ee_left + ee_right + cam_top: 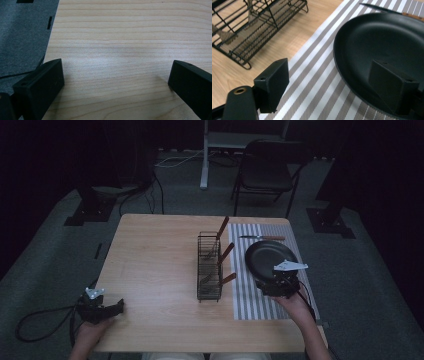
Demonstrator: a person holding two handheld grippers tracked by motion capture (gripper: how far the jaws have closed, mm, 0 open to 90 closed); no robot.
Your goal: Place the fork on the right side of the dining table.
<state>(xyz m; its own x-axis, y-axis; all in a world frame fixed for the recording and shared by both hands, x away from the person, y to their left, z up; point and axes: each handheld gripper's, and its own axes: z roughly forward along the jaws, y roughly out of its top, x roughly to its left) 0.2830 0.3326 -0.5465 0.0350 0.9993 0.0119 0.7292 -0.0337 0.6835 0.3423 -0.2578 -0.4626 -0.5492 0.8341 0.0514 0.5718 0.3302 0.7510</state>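
A black plate (pixel 267 256) (pixel 382 42) lies on a grey-and-white striped mat (pixel 245 295) (pixel 317 82) at the table's right. My right gripper (pixel 278 279) (pixel 332 85) is open at the plate's near edge. One jaw is over the mat and the other over the plate's inside, so the rim runs between them. A knife (pixel 262 238) (pixel 384 8) with a wooden handle lies on the mat beyond the plate. My left gripper (pixel 112 306) (pixel 115 82) rests open at the table's front left corner, with bare wood between its jaws.
A black wire rack (pixel 209 267) (pixel 249 32) with wooden-handled utensils (pixel 226 252) stands mid-table, just left of the mat. The wooden table (pixel 155 260) (pixel 125 37) is bare on its left half, with its left edge close to the left gripper. A folding chair (pixel 270 167) stands behind the table.
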